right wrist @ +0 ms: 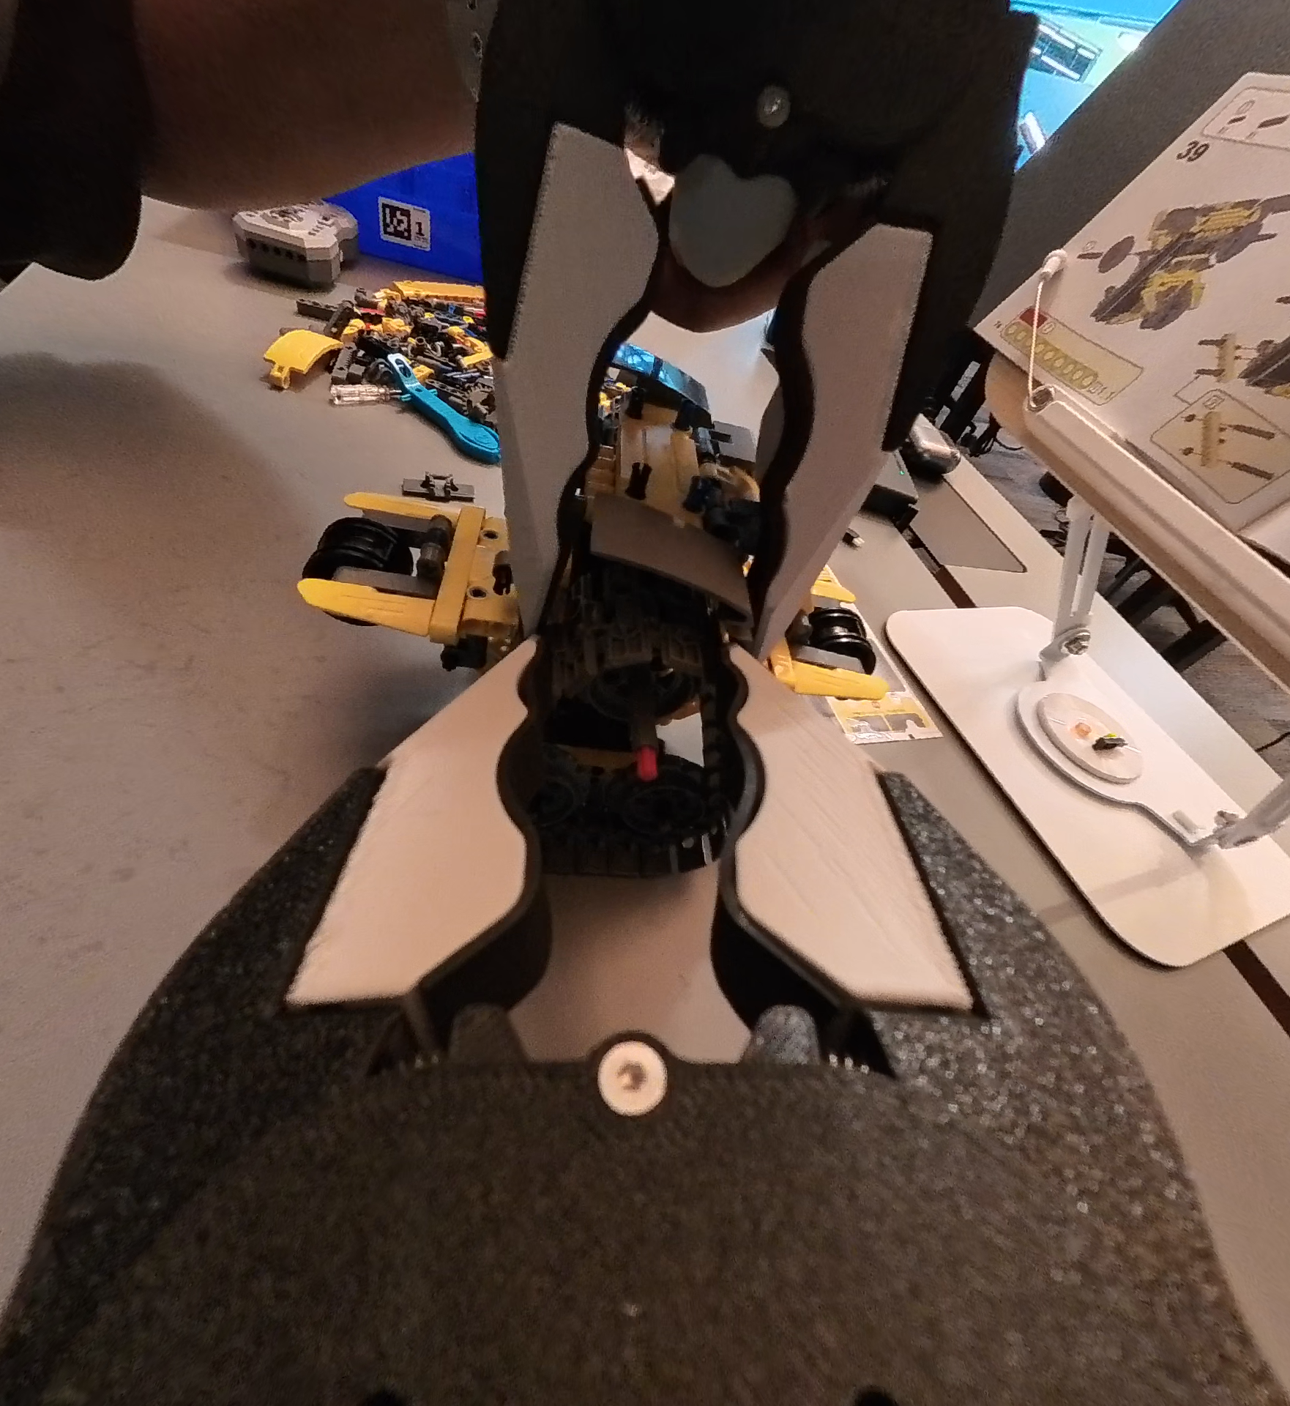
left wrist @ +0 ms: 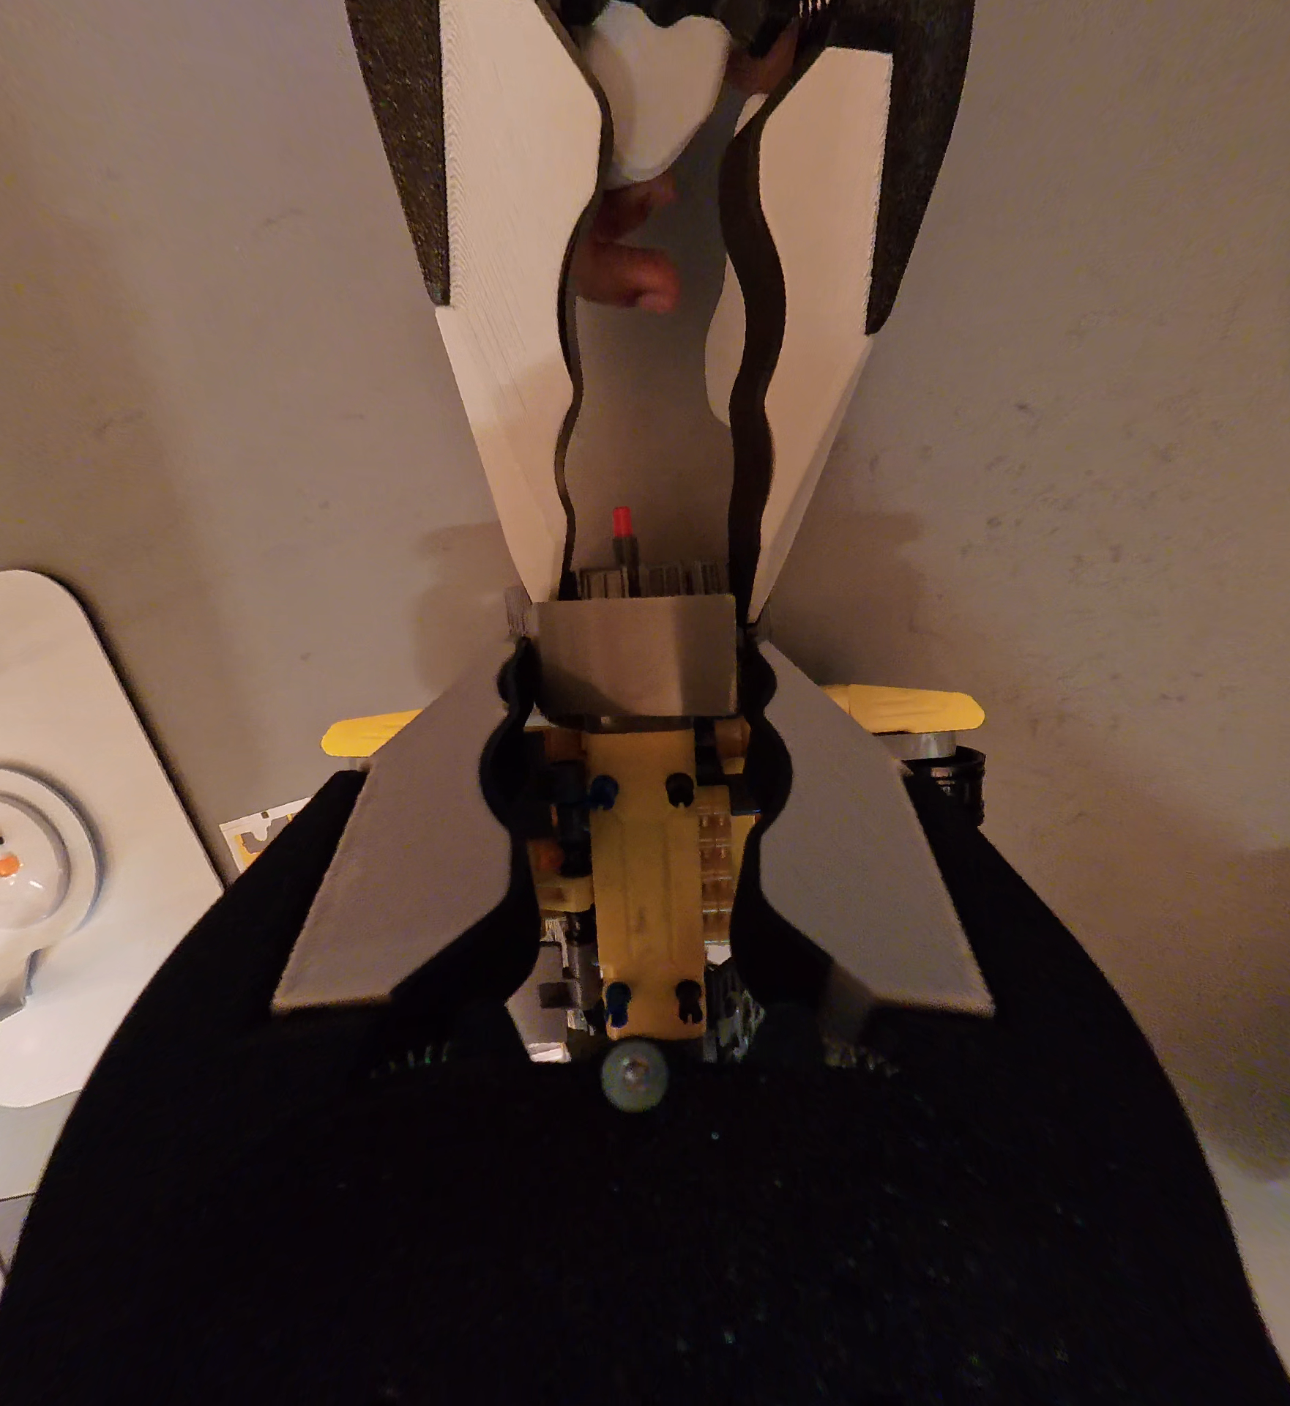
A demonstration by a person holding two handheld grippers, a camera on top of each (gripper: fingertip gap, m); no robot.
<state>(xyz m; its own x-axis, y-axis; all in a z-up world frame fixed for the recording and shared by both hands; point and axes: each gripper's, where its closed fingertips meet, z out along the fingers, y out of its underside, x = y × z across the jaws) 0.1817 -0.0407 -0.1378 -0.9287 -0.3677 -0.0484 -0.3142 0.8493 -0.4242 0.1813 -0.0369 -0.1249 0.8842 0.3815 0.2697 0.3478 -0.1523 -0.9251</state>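
A yellow and black brick-built vehicle model [left wrist: 646,860] stands on the grey table [left wrist: 170,380]. It has a grey panel [left wrist: 634,662] on top and a red pin [left wrist: 621,523] at its dark end. My left gripper [left wrist: 636,654] is shut on the yellow body. My right gripper [left wrist: 649,586] faces it from the far side with white fingers [left wrist: 509,426]. In the right wrist view my right gripper [right wrist: 634,654] is shut on the model's dark end [right wrist: 627,669], by the red pin [right wrist: 646,761]. The left gripper [right wrist: 649,609] comes in from above it. Yellow fenders and black wheels [right wrist: 357,555] stick out at the sides.
A pile of loose parts [right wrist: 398,335] and a blue tool [right wrist: 444,415] lie behind the model. A grey box [right wrist: 292,236] and a blue bin [right wrist: 414,205] stand farther back. To the right a white stand [right wrist: 1083,837] holds an instruction booklet [right wrist: 1197,304]. Only a small space, under 4 cm, lies between the two pairs of fingers.
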